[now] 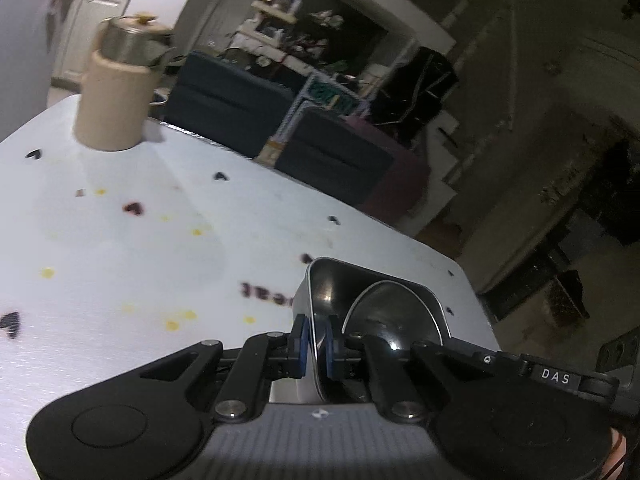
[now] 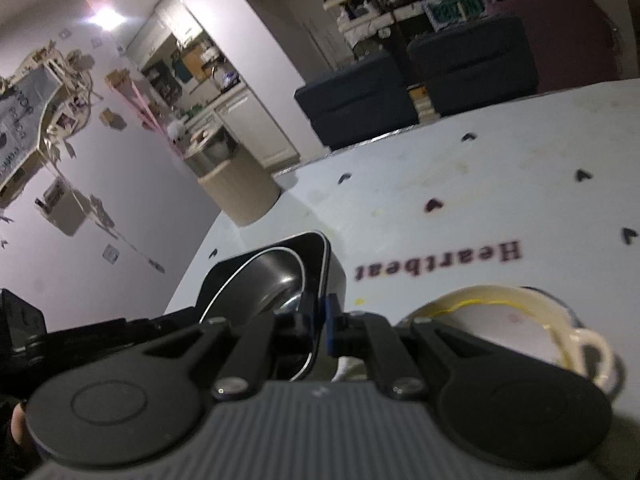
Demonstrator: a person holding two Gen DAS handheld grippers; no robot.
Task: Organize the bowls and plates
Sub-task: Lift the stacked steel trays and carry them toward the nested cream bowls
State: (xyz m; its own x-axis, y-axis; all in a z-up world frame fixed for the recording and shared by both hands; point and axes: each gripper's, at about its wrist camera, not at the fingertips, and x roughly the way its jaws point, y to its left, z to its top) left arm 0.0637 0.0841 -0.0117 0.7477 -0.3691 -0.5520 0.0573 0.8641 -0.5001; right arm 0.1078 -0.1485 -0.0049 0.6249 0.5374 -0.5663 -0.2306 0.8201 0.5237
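Tabletop [image 1: 120, 264]: white, lying mostly bare.
Left hand-held gripper [image 1: 316, 346]: tilting downward, pinching steel tray [image 1: 320, 292] wall.
Right hand-held gripper [image 2: 320, 330]: tilting downward, clamping tray's opposite wall.

Your left gripper [image 1: 316, 344] was clamped on the near wall of a steel tray [image 1: 320, 280], its blue pads [image 1: 304, 344] pressed to either side of the thin rim. Inside the tray sat a round steel bowl [image 1: 384, 312], leaning against the far wall. Under them lay the white table [image 1: 120, 260], dotted with small dark hearts and yellow specks. At its far left corner stood a beige canister [image 1: 114, 96] with a metal pot [image 1: 132, 42] on top.
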